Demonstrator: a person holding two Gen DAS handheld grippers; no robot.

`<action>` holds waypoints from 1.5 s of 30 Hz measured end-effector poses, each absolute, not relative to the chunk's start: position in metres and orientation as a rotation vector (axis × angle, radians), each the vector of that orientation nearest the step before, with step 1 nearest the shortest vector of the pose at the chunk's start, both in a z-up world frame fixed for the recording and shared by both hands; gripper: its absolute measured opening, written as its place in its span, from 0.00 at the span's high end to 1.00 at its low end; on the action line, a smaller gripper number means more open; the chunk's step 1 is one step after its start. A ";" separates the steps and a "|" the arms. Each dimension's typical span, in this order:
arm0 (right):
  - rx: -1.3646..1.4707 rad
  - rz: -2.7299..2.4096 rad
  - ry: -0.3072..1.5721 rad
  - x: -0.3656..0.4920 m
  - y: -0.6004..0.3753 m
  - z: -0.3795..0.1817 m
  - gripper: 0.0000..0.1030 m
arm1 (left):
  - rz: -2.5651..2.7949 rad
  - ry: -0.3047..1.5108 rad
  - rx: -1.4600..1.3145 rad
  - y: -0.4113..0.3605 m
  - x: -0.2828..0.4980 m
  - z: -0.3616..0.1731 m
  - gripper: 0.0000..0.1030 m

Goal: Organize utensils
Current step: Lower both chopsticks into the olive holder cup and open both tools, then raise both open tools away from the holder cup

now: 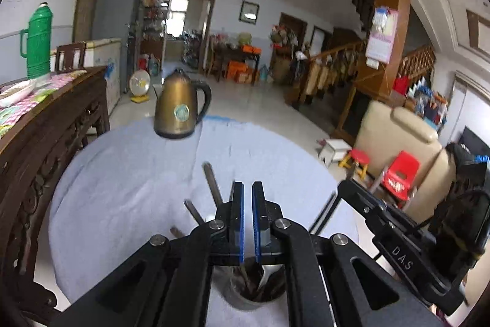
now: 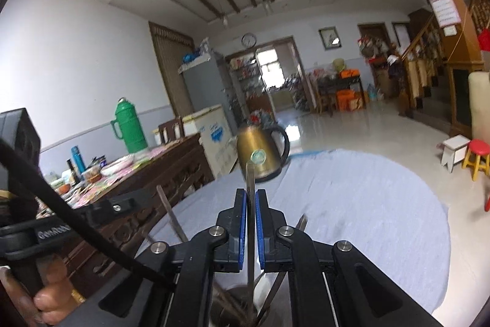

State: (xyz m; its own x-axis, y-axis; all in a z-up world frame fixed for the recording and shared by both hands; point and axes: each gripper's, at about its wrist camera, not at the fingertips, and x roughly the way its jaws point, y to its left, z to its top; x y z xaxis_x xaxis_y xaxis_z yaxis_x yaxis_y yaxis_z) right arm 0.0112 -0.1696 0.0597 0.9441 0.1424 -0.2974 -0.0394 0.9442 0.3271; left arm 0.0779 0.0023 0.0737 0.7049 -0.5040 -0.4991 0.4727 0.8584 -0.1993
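Note:
A round utensil holder (image 1: pixel 255 288) stands below my left gripper (image 1: pixel 248 189) on the blue cloth; it holds dark sticks and a metal spoon (image 1: pixel 269 271). Several metal handles (image 1: pixel 212 183) poke up left of the fingers. The left gripper's jaws stand nearly together with a narrow gap and nothing between them. My right gripper (image 2: pixel 251 195) is shut on an upright metal utensil handle (image 2: pixel 250 183), whose lower end reaches into the holder (image 2: pixel 242 305). The right gripper also shows in the left wrist view (image 1: pixel 346 189) at the right.
A brass kettle (image 1: pixel 180 106) stands at the far edge of the cloth-covered table (image 1: pixel 122 173). A dark carved wooden sideboard (image 1: pixel 46 127) with a green thermos (image 1: pixel 38 42) lies to the left. Stools and a red chair (image 1: pixel 401 170) stand on the floor right.

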 end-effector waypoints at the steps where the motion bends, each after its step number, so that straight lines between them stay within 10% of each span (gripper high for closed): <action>1: 0.329 0.097 0.333 0.010 -0.170 0.058 0.92 | -0.534 0.579 -0.048 0.002 0.076 0.073 0.95; 4: 0.339 0.099 0.358 0.006 -0.172 0.054 0.92 | -0.495 0.589 0.007 0.000 0.070 0.072 0.94; 8: 0.400 0.087 0.364 -0.004 -0.185 0.050 0.83 | -0.413 0.577 0.085 0.002 0.056 0.070 0.50; 14: 0.448 0.035 0.354 -0.023 -0.205 0.048 0.82 | -0.294 0.524 0.174 0.008 0.034 0.075 0.39; 24: 0.458 0.018 0.369 -0.040 -0.208 0.051 0.82 | -0.181 0.480 0.265 0.020 0.013 0.079 0.30; 30: 0.425 0.024 0.359 -0.045 -0.195 0.060 0.56 | -0.129 0.475 0.266 0.038 0.009 0.081 0.27; 45: 0.370 0.050 0.391 -0.037 -0.166 0.062 0.56 | -0.059 0.503 0.220 0.078 0.016 0.073 0.26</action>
State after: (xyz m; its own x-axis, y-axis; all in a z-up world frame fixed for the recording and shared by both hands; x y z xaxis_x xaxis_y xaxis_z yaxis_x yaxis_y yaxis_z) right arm -0.0369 -0.1655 0.0624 0.9242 0.1184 -0.3631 0.0230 0.9318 0.3622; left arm 0.0156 0.0782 0.0730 0.8748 -0.0019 -0.4845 0.1097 0.9748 0.1944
